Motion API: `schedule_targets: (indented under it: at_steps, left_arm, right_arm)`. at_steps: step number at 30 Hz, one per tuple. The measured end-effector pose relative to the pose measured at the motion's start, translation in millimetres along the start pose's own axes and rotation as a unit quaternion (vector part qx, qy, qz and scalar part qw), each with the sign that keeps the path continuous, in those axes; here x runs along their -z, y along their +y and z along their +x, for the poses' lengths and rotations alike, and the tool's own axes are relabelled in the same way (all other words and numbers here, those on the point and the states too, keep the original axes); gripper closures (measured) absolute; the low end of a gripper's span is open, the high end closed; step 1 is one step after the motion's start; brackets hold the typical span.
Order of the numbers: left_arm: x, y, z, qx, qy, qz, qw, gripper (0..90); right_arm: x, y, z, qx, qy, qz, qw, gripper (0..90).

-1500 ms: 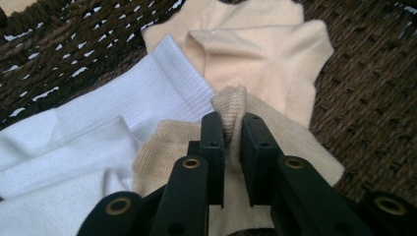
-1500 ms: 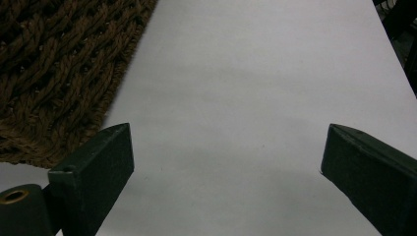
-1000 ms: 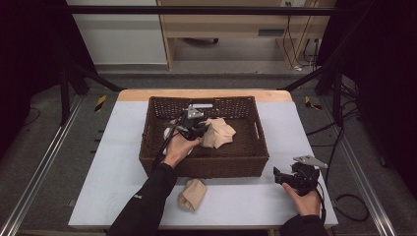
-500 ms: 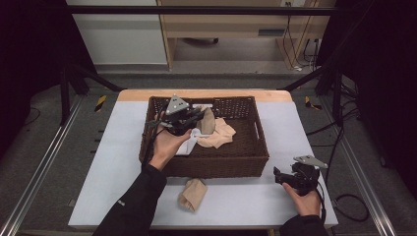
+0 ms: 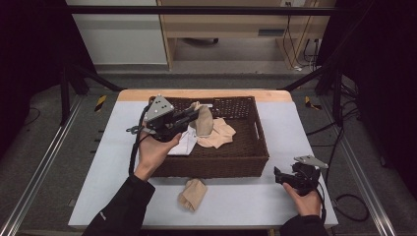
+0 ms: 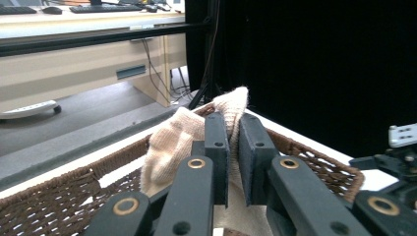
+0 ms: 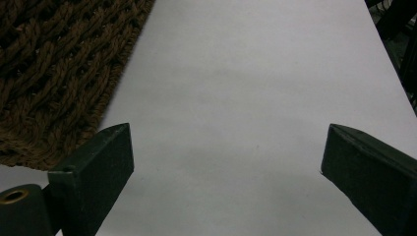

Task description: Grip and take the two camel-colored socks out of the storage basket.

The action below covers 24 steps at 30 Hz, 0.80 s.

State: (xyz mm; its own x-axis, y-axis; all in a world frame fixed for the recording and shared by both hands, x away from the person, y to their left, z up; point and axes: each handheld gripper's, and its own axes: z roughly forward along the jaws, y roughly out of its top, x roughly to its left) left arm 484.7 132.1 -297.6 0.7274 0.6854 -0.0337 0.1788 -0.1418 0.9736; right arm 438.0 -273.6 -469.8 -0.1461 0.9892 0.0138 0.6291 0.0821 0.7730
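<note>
Table [image 5: 246, 196] | basket [image 5: 246, 162] | beige sock [image 6: 172, 142] partly hidden by left gripper [image 6: 235, 147] jaws

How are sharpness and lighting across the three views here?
High view: soft overall, dark surroundings, evenly lit white table. Left gripper view: beige knitted sock sharp between the left gripper fingers, background black at right. Right gripper view: dim, brown woven wicker basket slightly blurred.

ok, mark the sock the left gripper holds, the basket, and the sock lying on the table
held sock [image 6: 177, 140], left gripper view, heel bulge left of the jaws
basket [image 5: 216, 167], high view, front wall
loose sock [image 5: 193, 193], high view, middle of the bundle
</note>
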Motion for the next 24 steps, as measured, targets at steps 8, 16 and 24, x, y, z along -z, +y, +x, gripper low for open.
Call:
schedule_targets:
  at_steps: [8, 16, 24]
  left_arm:
    - [24.5, -0.1, -10.7, 0.0, -0.021, -0.019, 0.9996, 82.9]
    - [47.0, -10.5, -25.2, -0.008, -0.04, -0.021, 0.9989, 82.9]
    - [63.4, -26.2, -41.3, -0.02, -0.05, -0.018, 0.9984, 82.9]
  right_arm:
    - [0.3, 0.2, -0.1, -0.001, 0.0, -0.001, 1.0, 5.8]
    - [0.6, 0.2, -0.2, -0.001, -0.001, -0.001, 1.0, 5.8]
    - [0.5, 0.1, -0.1, 0.001, -0.002, 0.0, 1.0, 5.8]
